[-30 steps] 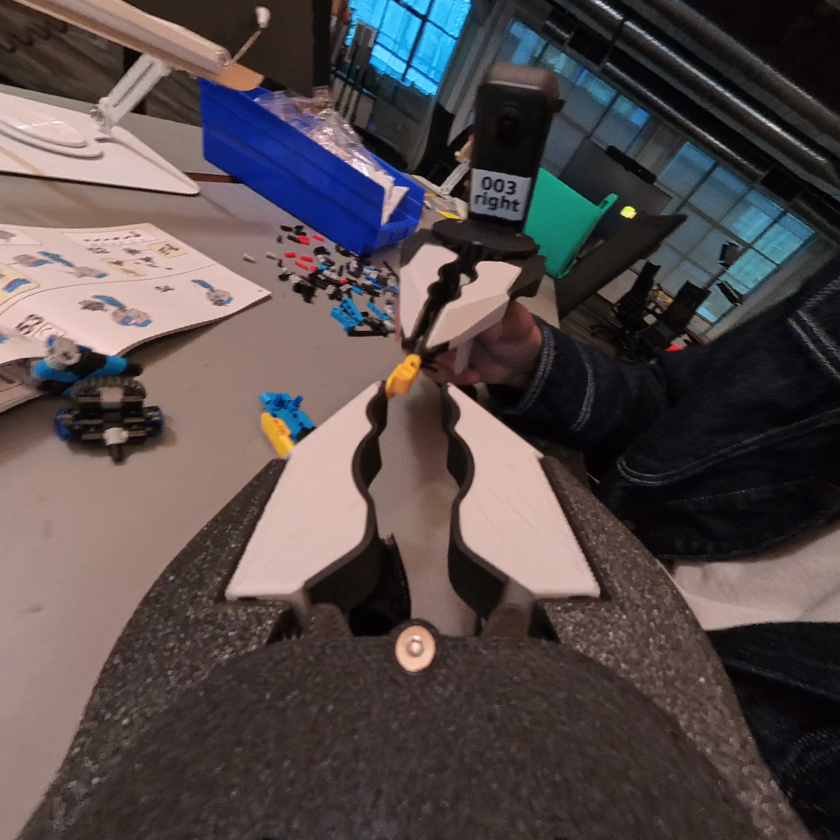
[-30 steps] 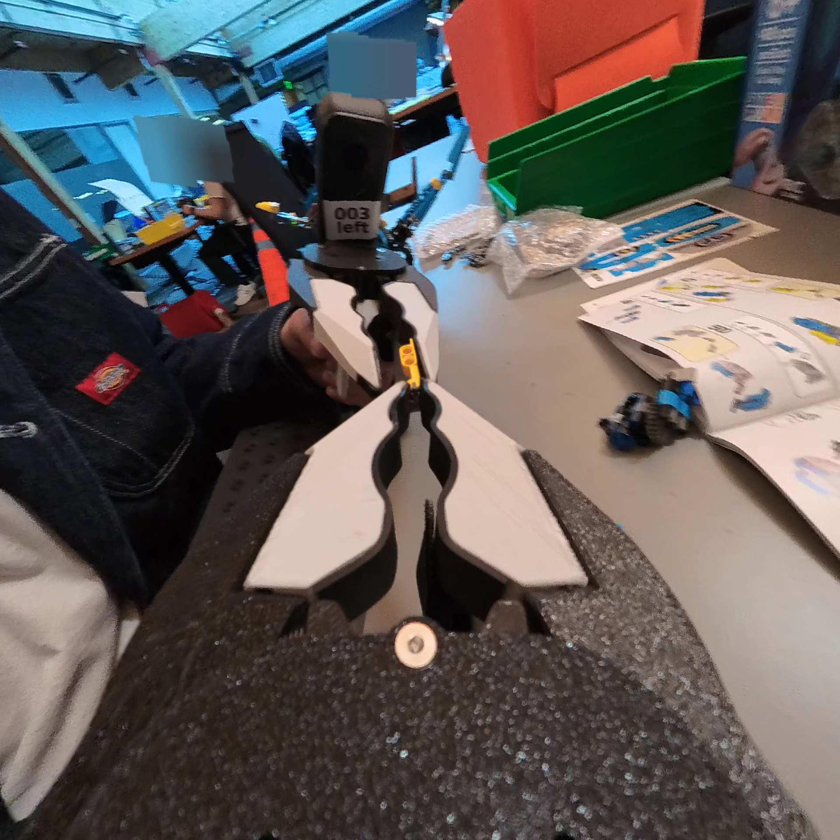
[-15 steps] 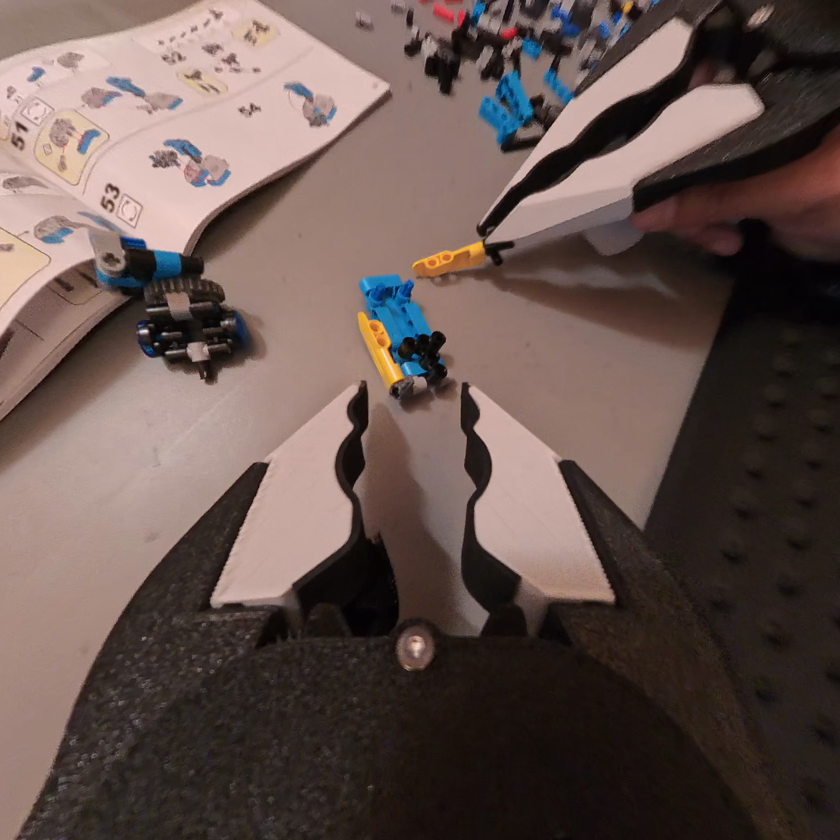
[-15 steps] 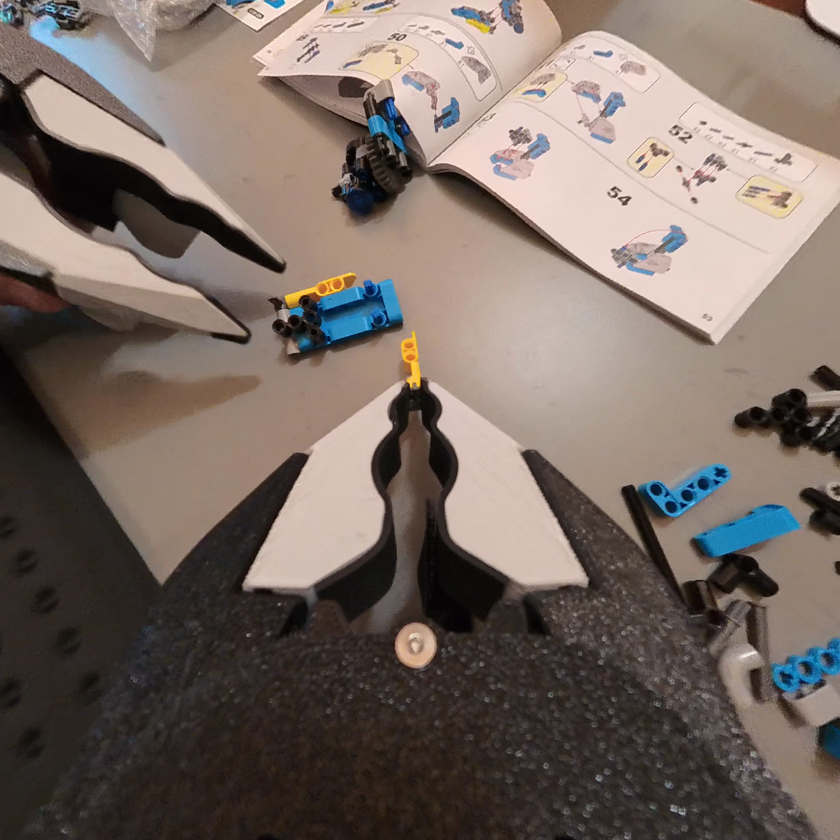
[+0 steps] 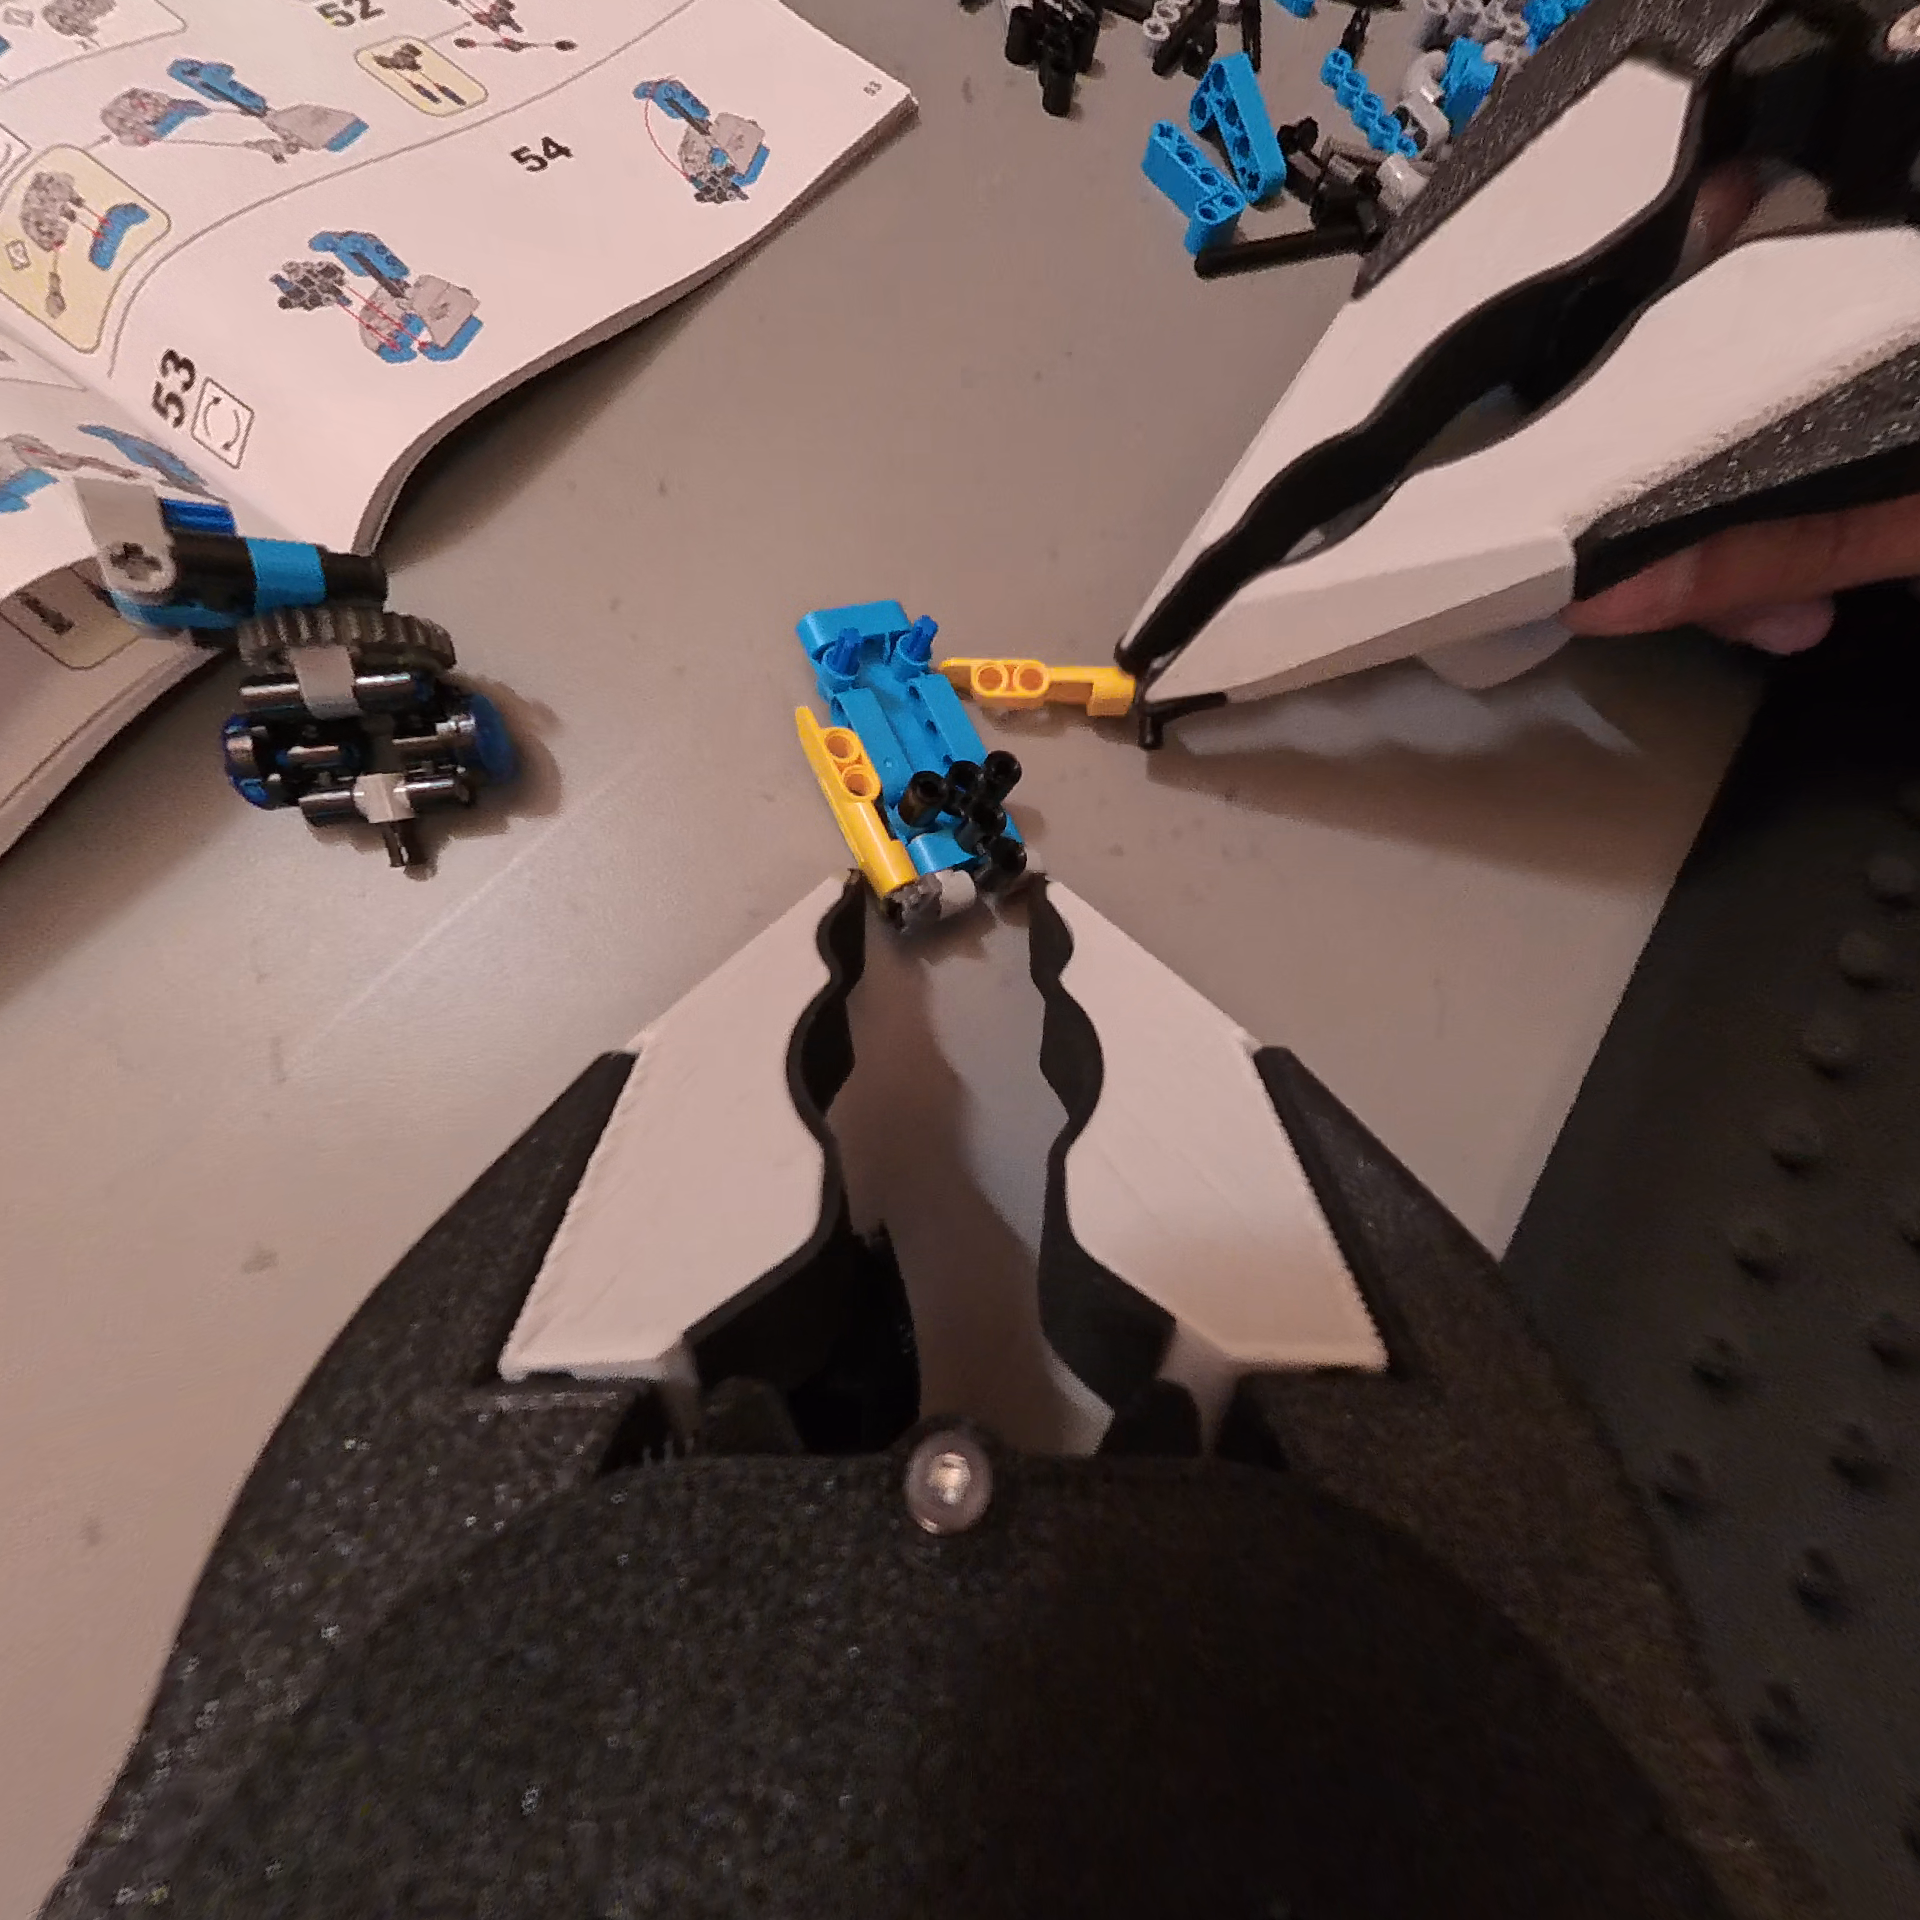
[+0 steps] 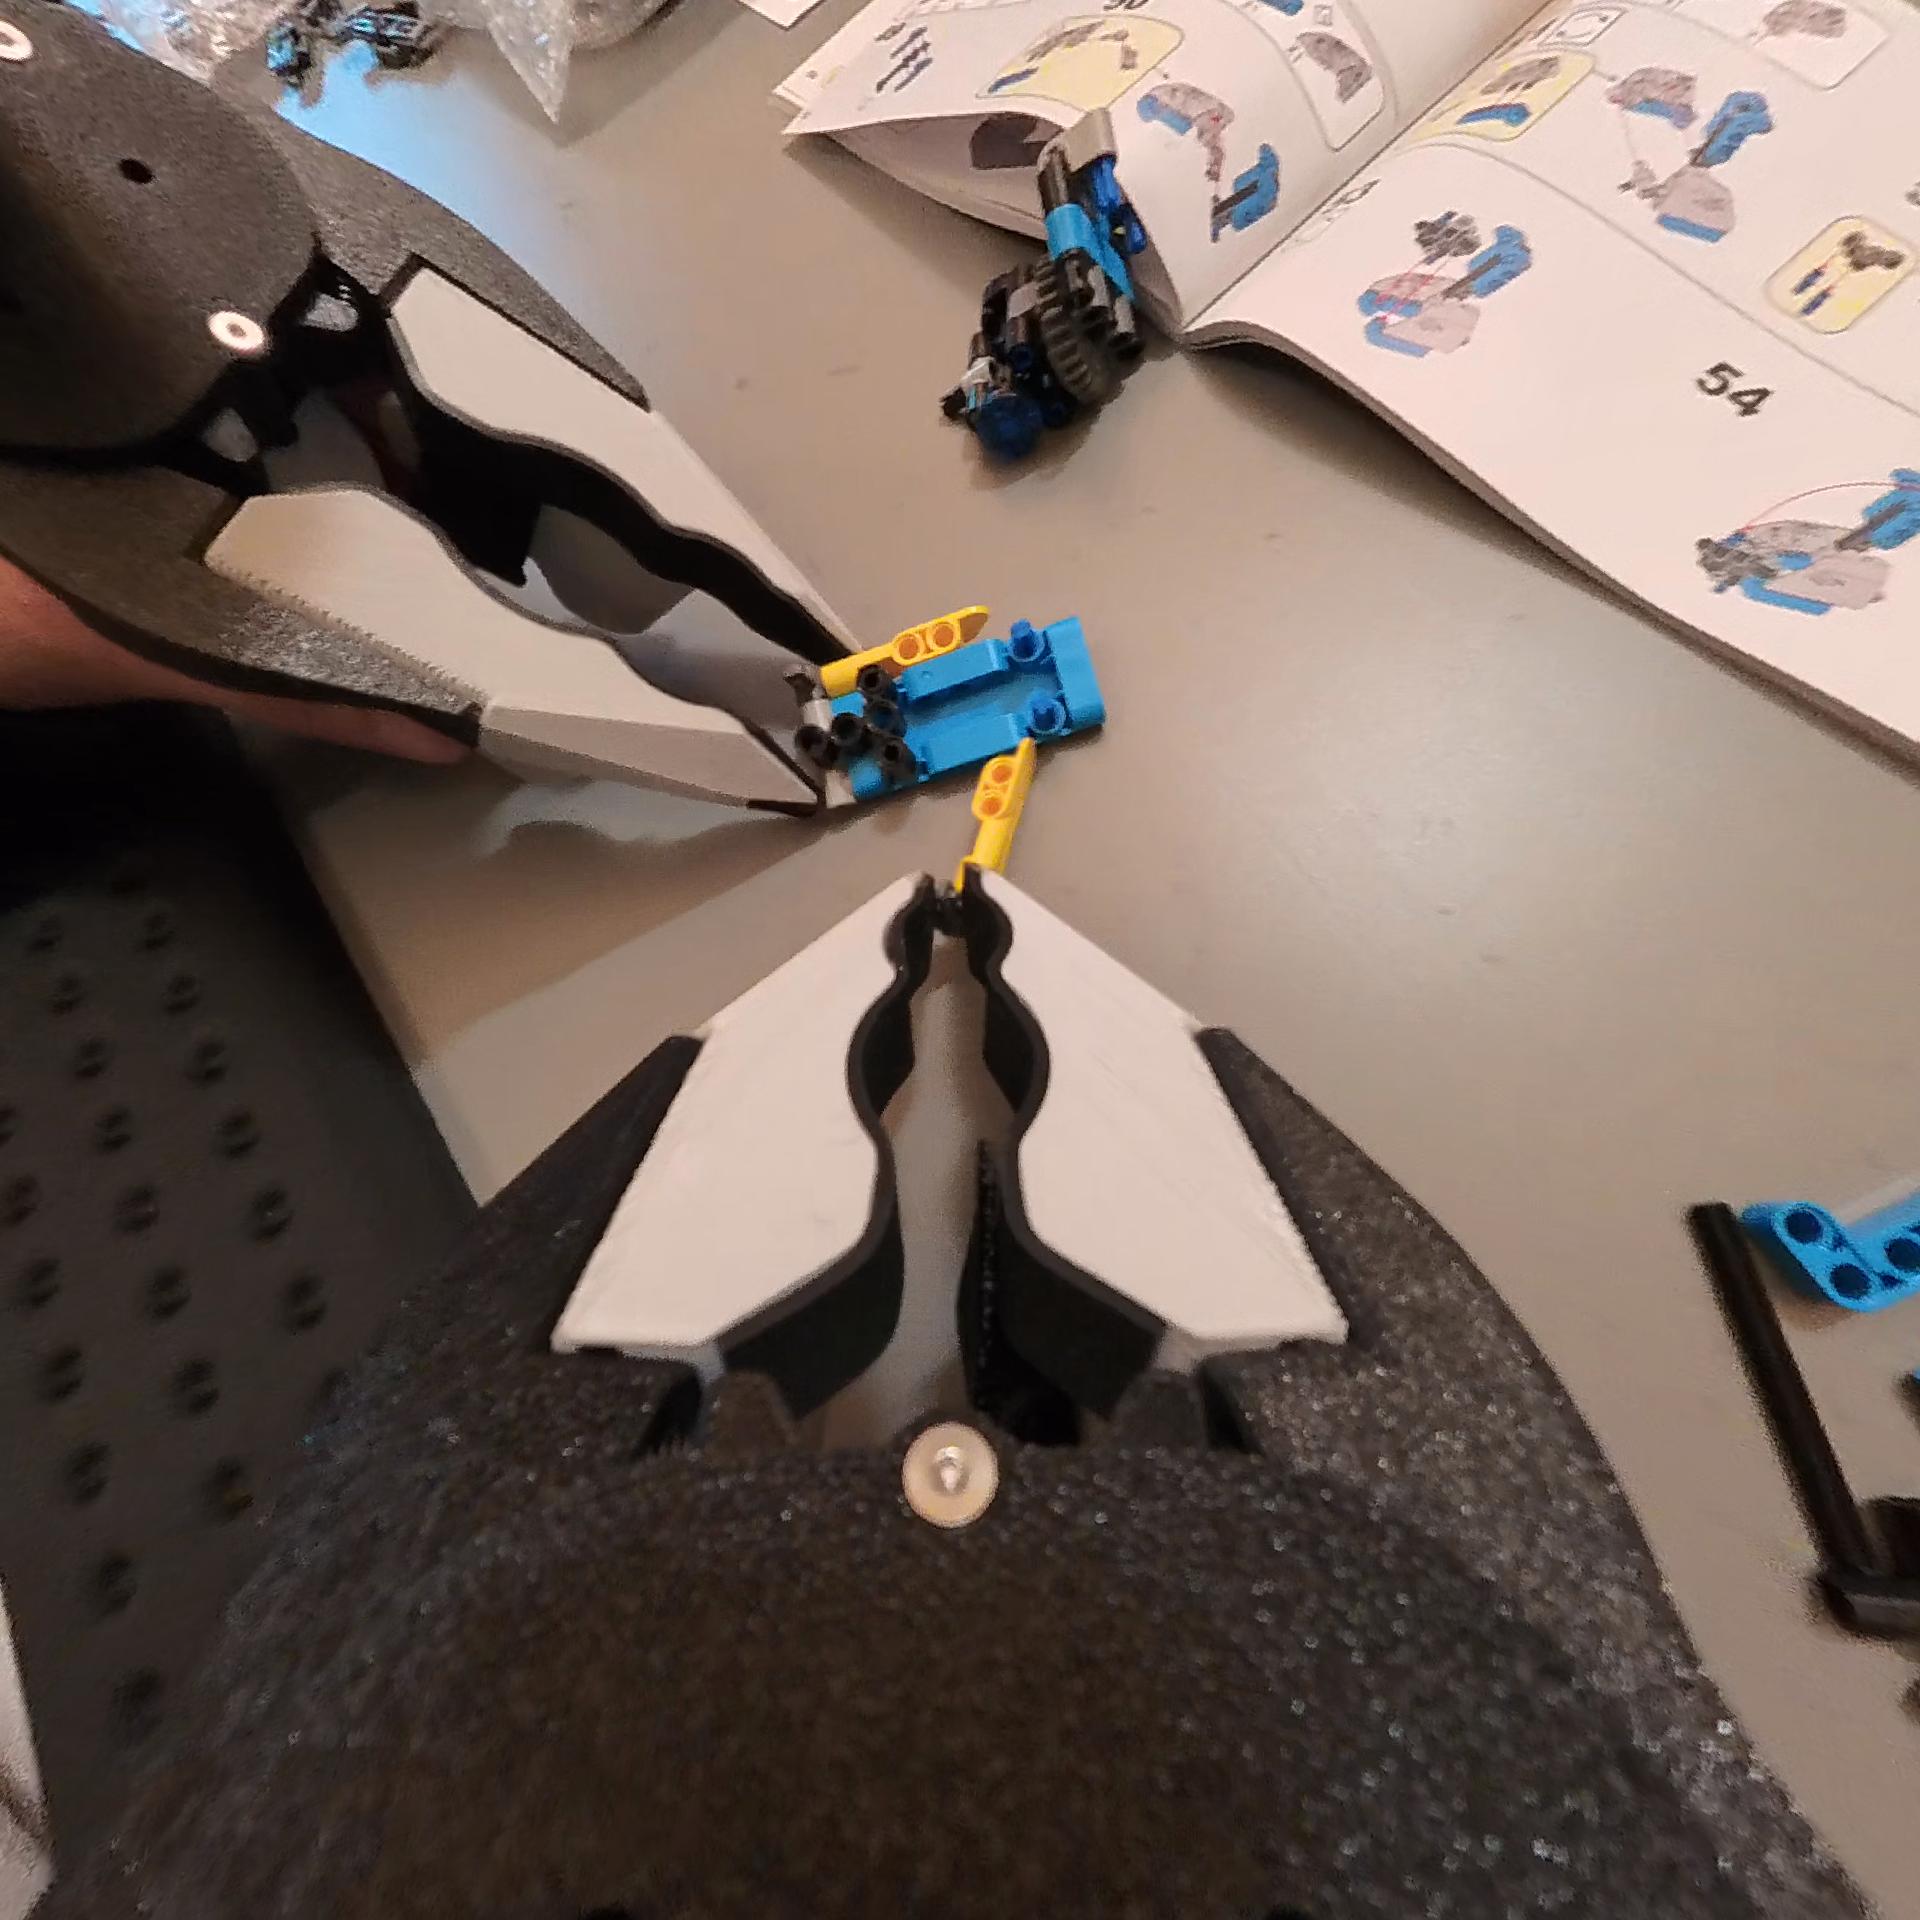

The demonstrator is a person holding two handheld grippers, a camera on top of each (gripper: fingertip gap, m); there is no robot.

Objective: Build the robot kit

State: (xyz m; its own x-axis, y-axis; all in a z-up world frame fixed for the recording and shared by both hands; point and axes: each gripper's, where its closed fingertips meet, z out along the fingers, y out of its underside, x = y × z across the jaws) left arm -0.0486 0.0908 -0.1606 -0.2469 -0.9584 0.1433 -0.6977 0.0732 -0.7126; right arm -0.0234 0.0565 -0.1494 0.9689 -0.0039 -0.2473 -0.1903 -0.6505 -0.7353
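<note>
A small blue assembly (image 5: 899, 727) with a yellow beam on one side and black pins lies on the grey table; it also shows in the right wrist view (image 6: 977, 701). My left gripper (image 5: 940, 894) is open, and its tips flank the assembly's near end with the pins; it also shows in the right wrist view (image 6: 821, 727). My right gripper (image 6: 951, 888) is shut on one end of a loose yellow beam (image 6: 1000, 795). The beam's free end touches the assembly's side by a blue pin. The left wrist view shows this beam (image 5: 1039, 681) and the right gripper (image 5: 1138, 675).
An open instruction booklet (image 5: 416, 208) (image 6: 1558, 312) lies beyond, with a black and blue gear assembly (image 5: 353, 717) (image 6: 1049, 322) at its edge. Loose blue and black pieces (image 5: 1247, 135) (image 6: 1829, 1247) lie to the right. A black perforated mat (image 5: 1766, 1143) borders the table. One gripper's finger ends stand about 5 cm off the other's.
Both grippers have come down from facing each other in the air to the table. The left has closed in on the blue assembly. The right has brought the yellow beam against its side.
</note>
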